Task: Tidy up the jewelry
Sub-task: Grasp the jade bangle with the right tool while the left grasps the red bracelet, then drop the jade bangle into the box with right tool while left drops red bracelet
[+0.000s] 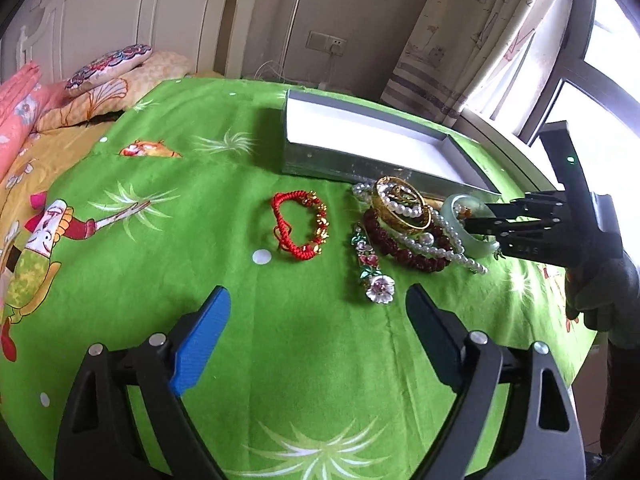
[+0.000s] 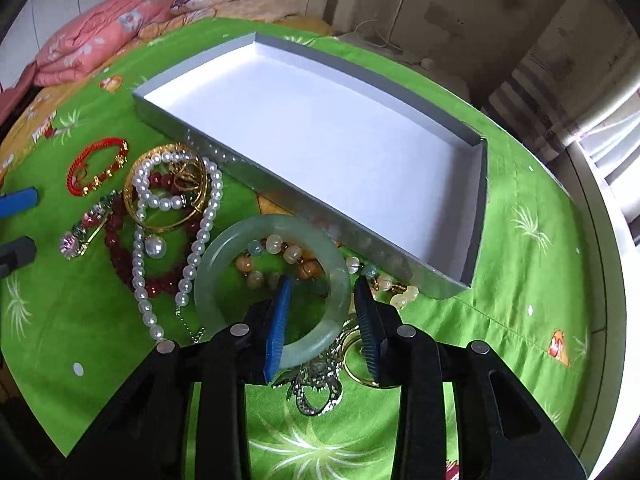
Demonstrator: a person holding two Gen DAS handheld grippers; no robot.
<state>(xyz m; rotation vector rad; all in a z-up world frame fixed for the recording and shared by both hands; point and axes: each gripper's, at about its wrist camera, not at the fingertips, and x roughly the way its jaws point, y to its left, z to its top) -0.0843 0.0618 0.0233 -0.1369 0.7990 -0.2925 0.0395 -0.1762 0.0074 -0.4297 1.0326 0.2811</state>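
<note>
A pile of jewelry lies on the green cloth beside a grey box with a white floor, which also shows in the left wrist view. My right gripper is open; its fingers straddle the right rim of a pale green jade bangle, one finger inside the ring, one outside. From the left wrist view it reaches in at that bangle. My left gripper is open and empty, short of a red cord bracelet and a flower hairpin.
A gold bangle, a pearl necklace, dark red beads, amber beads and a silver pendant lie in the pile. Pillows and pink bedding lie beyond the cloth. A window is at right.
</note>
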